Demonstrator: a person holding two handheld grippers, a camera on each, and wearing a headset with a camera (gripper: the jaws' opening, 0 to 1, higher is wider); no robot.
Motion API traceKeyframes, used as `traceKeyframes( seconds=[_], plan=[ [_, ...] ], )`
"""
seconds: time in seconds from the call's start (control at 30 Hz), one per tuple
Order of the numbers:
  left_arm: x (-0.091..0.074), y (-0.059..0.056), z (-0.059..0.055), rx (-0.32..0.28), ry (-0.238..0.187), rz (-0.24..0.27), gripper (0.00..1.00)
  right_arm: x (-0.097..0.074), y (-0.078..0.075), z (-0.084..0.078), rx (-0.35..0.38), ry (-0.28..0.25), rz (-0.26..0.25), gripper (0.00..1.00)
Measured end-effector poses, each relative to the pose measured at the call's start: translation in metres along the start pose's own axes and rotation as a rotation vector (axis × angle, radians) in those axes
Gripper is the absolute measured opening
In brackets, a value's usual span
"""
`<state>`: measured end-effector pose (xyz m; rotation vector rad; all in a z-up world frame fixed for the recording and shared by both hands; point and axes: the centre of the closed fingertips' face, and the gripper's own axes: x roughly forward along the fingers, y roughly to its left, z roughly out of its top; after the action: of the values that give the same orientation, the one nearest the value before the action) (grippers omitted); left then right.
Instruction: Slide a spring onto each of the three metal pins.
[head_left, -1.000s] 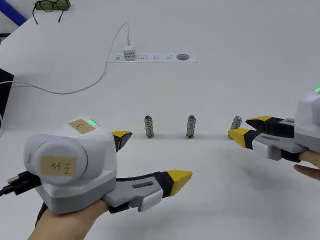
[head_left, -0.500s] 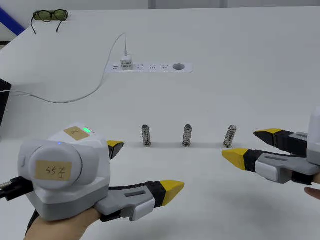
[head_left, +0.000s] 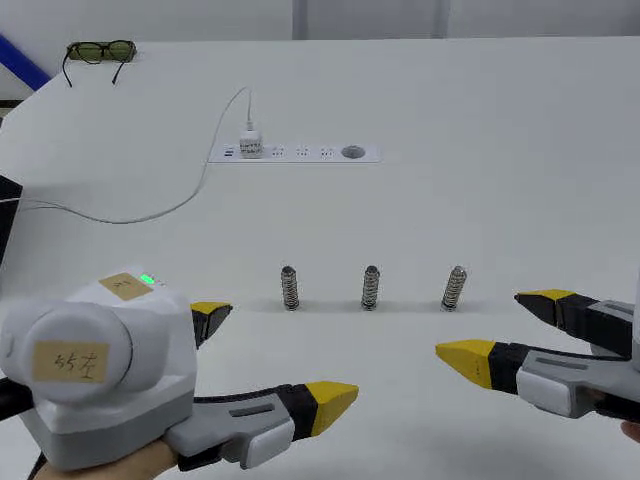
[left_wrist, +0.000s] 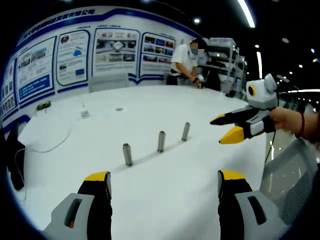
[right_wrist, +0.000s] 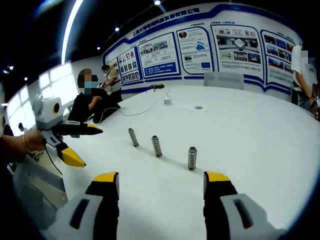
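Observation:
Three metal springs stand in a row on the white table, each upright over a pin: left spring (head_left: 290, 288), middle spring (head_left: 370, 288), right spring (head_left: 454, 288). The same row runs through the left gripper view (left_wrist: 161, 141) and the right gripper view (right_wrist: 156, 146). My left gripper (head_left: 272, 358) is open, low at the front left, with nothing between its yellow fingertips (left_wrist: 97, 177). My right gripper (head_left: 503, 328) is open too, to the right of the row and a little nearer than it, clear of the right spring. It enters the left gripper view (left_wrist: 235, 127) from the right.
A white power strip (head_left: 295, 153) with a plugged-in charger lies behind the springs, and its cable (head_left: 150, 210) trails off to the left. Dark glasses (head_left: 95, 50) rest at the far left corner. People stand beyond the table (right_wrist: 90, 100).
My right gripper has let go of the right spring, drawn back to the right and opened wider. That spring leaned before and now stands nearly upright. The head camera has tilted.

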<state>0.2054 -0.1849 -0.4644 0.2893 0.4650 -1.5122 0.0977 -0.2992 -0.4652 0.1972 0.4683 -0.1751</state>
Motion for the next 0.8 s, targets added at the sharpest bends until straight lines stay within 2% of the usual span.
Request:
traceKeyframes(
  seconds=[0.2, 0.6, 0.8],
  plan=[
    [-0.004, 0.001, 0.0, -0.003, -0.018, 0.008, 0.92, -0.004, 0.005, -0.002, 0.01, -0.013, 0.013, 0.75],
    [-0.006, 0.002, -0.003, 0.007, -0.002, 0.013, 0.95, -0.01, 0.012, -0.006, 0.004, -0.013, 0.017, 0.83],
    [-0.007, -0.001, -0.003, 0.006, -0.007, 0.01, 0.97, -0.011, 0.011, -0.001, -0.002, -0.04, 0.01, 0.84]
  ],
)
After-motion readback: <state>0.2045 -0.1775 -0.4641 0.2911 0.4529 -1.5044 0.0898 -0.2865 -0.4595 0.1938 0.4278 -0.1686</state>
